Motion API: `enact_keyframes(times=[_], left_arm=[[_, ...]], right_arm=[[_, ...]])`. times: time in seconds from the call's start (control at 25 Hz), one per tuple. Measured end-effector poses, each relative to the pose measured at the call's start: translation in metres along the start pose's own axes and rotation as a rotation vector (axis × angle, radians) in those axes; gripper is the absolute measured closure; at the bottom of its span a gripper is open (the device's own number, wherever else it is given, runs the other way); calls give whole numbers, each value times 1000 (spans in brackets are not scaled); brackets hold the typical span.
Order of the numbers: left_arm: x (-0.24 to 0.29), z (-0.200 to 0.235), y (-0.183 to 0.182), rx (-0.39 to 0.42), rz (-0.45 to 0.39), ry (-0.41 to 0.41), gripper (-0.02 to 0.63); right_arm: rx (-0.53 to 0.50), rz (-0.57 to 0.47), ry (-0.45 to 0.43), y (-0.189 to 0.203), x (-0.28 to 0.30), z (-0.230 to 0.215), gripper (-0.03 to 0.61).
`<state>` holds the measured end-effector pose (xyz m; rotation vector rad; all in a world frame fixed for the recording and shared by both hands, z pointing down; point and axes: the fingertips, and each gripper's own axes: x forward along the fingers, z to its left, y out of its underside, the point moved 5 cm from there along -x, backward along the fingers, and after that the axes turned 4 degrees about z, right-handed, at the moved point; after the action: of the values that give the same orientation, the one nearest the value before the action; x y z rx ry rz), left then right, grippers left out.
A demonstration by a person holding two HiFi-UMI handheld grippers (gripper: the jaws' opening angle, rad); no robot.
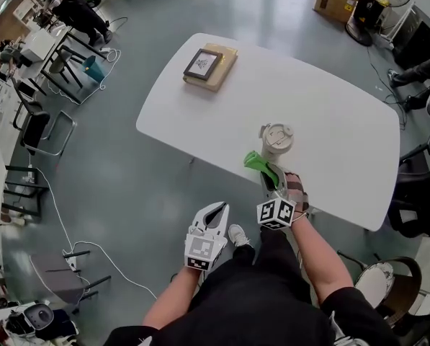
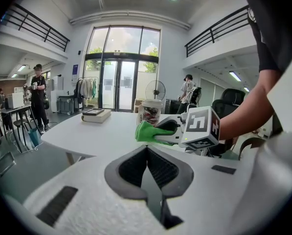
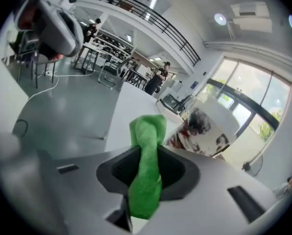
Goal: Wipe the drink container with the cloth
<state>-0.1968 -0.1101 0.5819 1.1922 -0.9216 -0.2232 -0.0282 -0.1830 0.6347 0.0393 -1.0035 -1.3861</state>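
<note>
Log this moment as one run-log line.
right gripper: shut on green cloth | green cloth: beside lidded cup, contact unclear | lidded cup: upright on table | left gripper: shut, empty, off table

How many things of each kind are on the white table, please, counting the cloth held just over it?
Lidded drink cup: 1
Green cloth: 1
Book: 1
Framed picture: 1
Total: 4

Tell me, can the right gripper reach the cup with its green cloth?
Probably yes. The right gripper is shut on the cloth, whose tip is right beside the cup on the table, with nothing between them.
</note>
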Motion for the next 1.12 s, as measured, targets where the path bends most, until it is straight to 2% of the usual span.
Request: enact_keyframes(times=[0.24, 0.36, 0.68, 1.12], left_arm=[[-5, -10, -10, -9, -21, 21, 600], [-3, -15, -17, 0, -41, 32, 600], [5, -22, -38, -7, -47, 0, 600], [31, -43, -49, -14, -35, -46, 600]], right_arm=[[-320, -125, 26, -12, -52, -22, 472], [-427, -166, 42, -12, -66, -34, 472], [-587, -215, 53, -9, -69, -60, 472], [-676, -246, -11, 27, -38, -69, 469]])
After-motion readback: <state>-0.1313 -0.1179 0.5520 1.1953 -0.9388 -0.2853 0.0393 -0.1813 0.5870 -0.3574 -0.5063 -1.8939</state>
